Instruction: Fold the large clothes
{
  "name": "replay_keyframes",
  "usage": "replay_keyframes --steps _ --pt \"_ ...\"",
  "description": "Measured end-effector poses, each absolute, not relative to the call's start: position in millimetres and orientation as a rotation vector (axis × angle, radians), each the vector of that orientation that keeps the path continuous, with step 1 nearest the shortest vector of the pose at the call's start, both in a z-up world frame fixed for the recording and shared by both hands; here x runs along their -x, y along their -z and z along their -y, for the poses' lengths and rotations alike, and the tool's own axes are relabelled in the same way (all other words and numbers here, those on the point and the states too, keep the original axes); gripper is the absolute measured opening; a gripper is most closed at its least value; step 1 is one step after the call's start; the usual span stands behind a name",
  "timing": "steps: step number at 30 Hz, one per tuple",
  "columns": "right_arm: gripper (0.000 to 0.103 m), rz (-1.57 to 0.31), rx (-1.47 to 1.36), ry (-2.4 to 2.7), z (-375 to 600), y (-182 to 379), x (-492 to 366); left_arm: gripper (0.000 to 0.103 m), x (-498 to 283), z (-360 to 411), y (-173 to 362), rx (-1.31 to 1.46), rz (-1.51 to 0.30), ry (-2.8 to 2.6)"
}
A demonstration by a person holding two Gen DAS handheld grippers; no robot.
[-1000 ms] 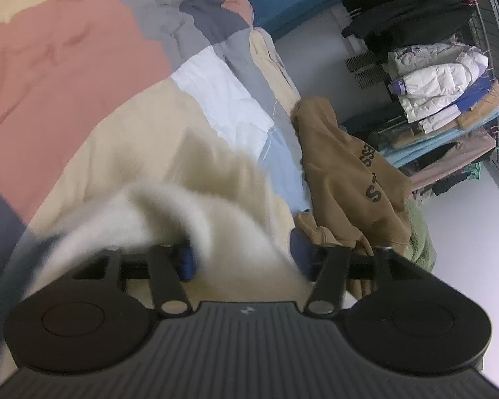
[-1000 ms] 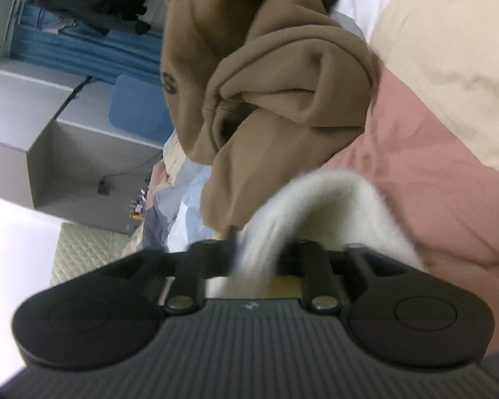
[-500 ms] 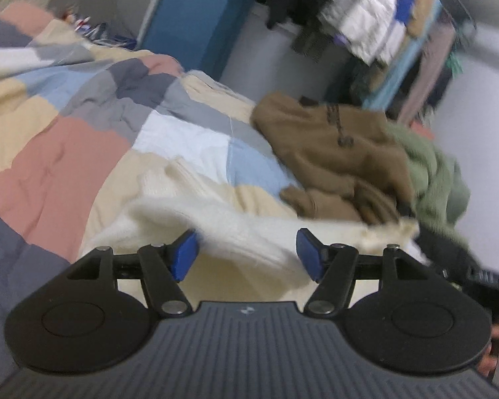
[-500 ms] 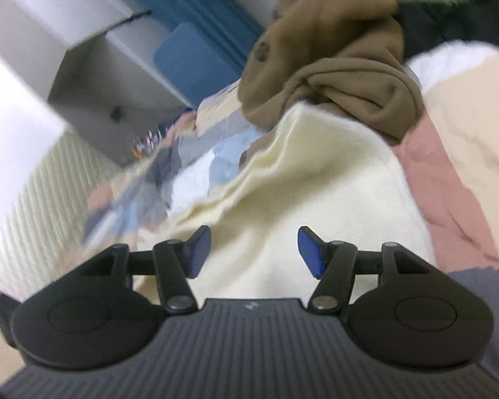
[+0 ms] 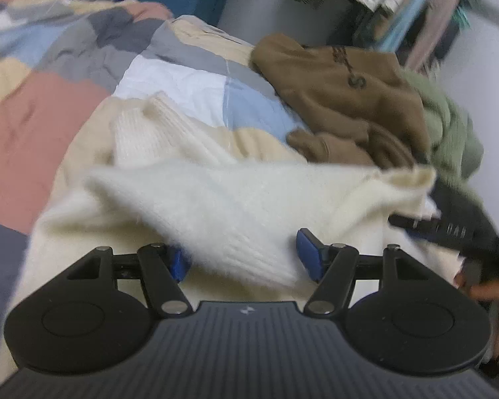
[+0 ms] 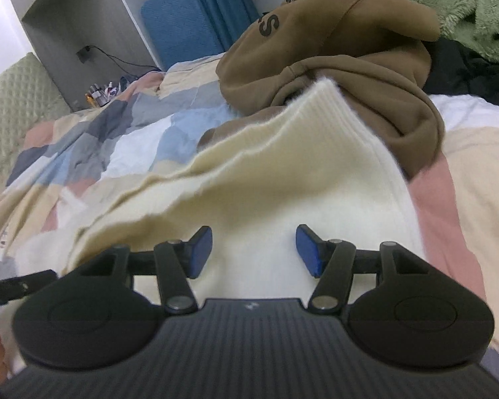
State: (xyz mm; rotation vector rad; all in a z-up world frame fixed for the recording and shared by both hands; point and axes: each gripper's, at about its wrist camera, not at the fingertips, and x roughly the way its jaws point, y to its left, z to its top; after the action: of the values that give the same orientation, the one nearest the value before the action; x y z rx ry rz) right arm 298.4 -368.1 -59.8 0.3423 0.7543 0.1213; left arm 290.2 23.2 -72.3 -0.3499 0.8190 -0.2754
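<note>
Knitwear fills the space ahead of both tools: a cream sweater point(image 5: 236, 206) lies spread on a patchwork quilt point(image 5: 46, 113), just beyond and beneath the fingertips. In the left wrist view the left gripper point(image 5: 246, 259) stands with its blue pads point(image 5: 311, 256) apart, and a fold of the sweater drapes across the gap between them, hiding most of the left-hand pad; the pads do not press on the knit. To its right, at the frame's edge, part of the other black tool and a hand point(image 5: 488, 291) show, blurred.

In the right wrist view the right gripper point(image 6: 254, 249) is likewise parted, pads clear of cloth, with the sweater's ribbed hem point(image 6: 319, 116) stretching away directly in front and touching a brown hoodie point(image 6: 342, 50) beyond it. A green fleece point(image 6: 462, 3) lies further off to the right of the hoodie.

Compared with a second ago, both tools have let go: then each was pinched on a bunched, lifted ridge of the cream knit, and now that cloth lies flat and spread. Both views have also rolled towards level, so the quilt and hoodie, which sat tilted across the frame, now lie roughly upright, and the sweater sits lower and further out from the fingertips.
</note>
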Motion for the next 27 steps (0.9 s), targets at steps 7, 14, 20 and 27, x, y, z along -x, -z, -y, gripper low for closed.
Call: replay_keyframes --steps 7,14,20,27 --pt "0.057 -0.738 -0.388 -0.128 373 72 -305 0.069 -328 -51 79 0.588 -0.788 0.287" --pt "0.057 -0.729 -0.360 -0.129 368 69 -303 0.069 -305 -86 45 0.743 -0.545 0.388" --pt "0.057 -0.723 -0.388 -0.129 371 63 -295 0.072 -280 -92 12 0.686 -0.429 0.431" --pt "0.057 -0.714 -0.345 -0.105 369 52 -276 0.072 -277 -48 29 0.313 -0.699 0.249"
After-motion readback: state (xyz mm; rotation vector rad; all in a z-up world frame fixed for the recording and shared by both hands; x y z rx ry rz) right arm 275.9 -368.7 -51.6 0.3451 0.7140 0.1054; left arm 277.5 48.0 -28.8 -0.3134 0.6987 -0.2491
